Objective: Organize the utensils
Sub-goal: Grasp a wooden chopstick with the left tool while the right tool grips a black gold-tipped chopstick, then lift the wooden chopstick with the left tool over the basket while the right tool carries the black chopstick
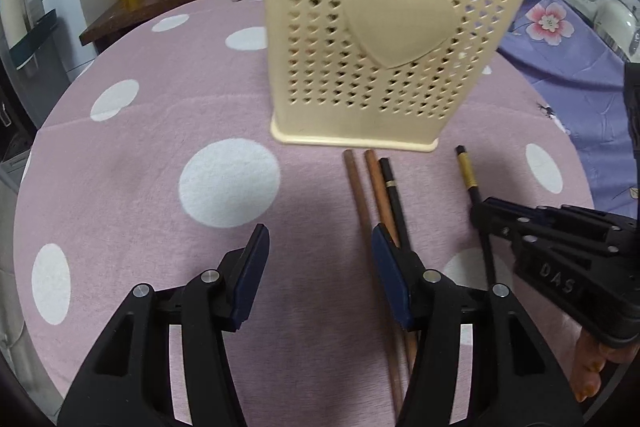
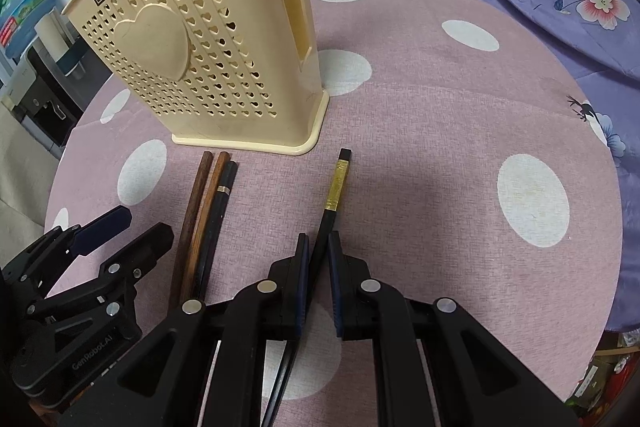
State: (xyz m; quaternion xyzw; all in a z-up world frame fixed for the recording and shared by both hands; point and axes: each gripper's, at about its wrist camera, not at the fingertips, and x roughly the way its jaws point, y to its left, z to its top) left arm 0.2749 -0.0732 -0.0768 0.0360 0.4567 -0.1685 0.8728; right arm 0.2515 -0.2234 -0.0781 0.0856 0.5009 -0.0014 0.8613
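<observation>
Already the right claw (image 2: 318,267), low in the frame's centre, pinches a black chopstick with a gold band (image 2: 334,199), likely to lift it into the cream holder (image 2: 208,39) at upper left. Beside it, the left claw (image 1: 320,267) is half open and empty, angled toward three chopsticks (image 1: 374,195) on the dotted tablecloth (image 2: 440,147).

We look from two cameras, each riding a gripper and facing forward and steeply down along its fingers, close over the table (image 1: 120,163). The left wrist view faces the cream holder (image 1: 384,39) nearly square on; the right wrist view sees it from the right (side slot showing). Both share the holder, the loose chopsticks (image 2: 204,211) and each other's gripper.
</observation>
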